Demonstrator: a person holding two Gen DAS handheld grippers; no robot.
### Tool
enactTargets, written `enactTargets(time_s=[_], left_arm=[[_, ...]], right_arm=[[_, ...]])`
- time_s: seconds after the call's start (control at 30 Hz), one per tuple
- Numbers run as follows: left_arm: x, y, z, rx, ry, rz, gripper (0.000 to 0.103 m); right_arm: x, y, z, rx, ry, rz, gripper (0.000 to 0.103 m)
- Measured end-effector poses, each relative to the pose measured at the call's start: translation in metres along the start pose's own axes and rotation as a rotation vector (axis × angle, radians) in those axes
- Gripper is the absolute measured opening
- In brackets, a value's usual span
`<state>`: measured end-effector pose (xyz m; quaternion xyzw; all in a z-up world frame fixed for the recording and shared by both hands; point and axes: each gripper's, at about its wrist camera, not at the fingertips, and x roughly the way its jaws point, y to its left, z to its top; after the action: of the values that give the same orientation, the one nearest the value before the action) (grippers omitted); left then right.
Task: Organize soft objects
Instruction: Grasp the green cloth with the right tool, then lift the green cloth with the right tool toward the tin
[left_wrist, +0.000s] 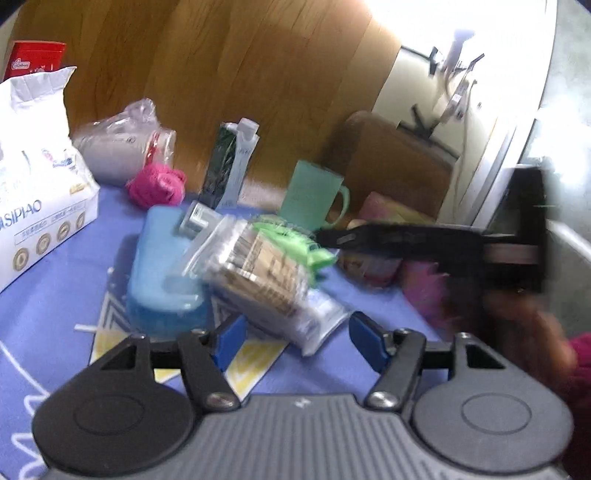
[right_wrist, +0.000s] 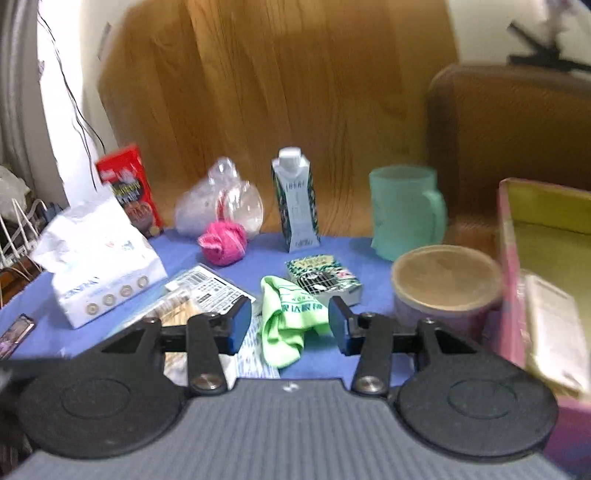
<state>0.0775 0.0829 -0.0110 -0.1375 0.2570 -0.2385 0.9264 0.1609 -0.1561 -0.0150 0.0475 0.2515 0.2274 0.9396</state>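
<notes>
With both jaws spread and empty, the right gripper (right_wrist: 290, 325) is best lowered squarely over the green cloth (right_wrist: 286, 325) and closed mid-fold, while the left gripper (left_wrist: 297, 341) is kept clear.

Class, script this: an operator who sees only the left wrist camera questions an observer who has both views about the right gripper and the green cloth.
Operator: I see the right gripper only side-on. Is it open?
Observer: Yes. The right gripper is open and holds nothing.
Operator: Where is the green cloth relative to it?
Observer: The green cloth lies crumpled just ahead, in line with the gap between the fingers.
Operator: Anything to its right?
Observer: A round tub with a tan lid, next to an open pink box.
</notes>
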Motion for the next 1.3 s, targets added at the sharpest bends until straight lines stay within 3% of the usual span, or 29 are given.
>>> enactTargets(time_s=[0.13,0.17,0.2,0.23,0.3,0.5,0.6,0.8,0.93,1.03,1.17,1.3], left_arm=[[-0.002,-0.002,-0.001,0.010,-0.008,-0.021,0.063],[-0.002,-0.003,-0.001,0.012,-0.009,-0.025,0.063],[-0.003,-0.004,-0.002,0.013,-0.010,-0.030,0.063],[-0.002,-0.004,-0.001,0.012,-0.009,-0.035,0.063],[0.000,-0.004,-0.001,0.011,-0.001,-0.038,0.063],[0.004,-0.010,-0.004,0.037,0.038,0.001,0.064],[0.017,-0.019,-0.006,0.074,0.115,0.112,0.065],[0.026,-0.044,-0.016,0.201,0.151,0.267,0.067],[0.030,-0.055,-0.023,0.264,0.158,0.343,0.073],[0.029,-0.053,-0.023,0.248,0.159,0.359,0.079],[0.030,-0.057,-0.023,0.256,0.157,0.379,0.082],[0.032,-0.056,-0.023,0.254,0.159,0.389,0.086]], right_arm=[[0.041,-0.005,0.003,0.036,0.090,-0.022,0.054],[0.049,-0.006,0.001,0.043,0.117,-0.032,0.041],[0.054,-0.007,0.000,0.052,0.141,-0.026,0.019],[0.055,-0.007,-0.004,0.060,0.166,-0.014,0.010],[0.042,-0.005,-0.009,0.041,0.152,-0.019,0.009],[-0.030,0.002,-0.039,0.024,0.130,-0.019,0.009],[-0.065,0.004,-0.061,0.031,0.123,-0.023,0.009],[-0.115,0.010,-0.093,0.024,0.030,-0.107,0.009],[-0.121,0.003,-0.100,0.053,0.007,-0.139,0.010],[-0.117,0.000,-0.104,0.062,0.005,-0.140,0.014],[-0.118,0.004,-0.105,0.029,0.006,-0.111,0.035],[-0.121,0.008,-0.106,0.010,-0.010,-0.113,0.044]])
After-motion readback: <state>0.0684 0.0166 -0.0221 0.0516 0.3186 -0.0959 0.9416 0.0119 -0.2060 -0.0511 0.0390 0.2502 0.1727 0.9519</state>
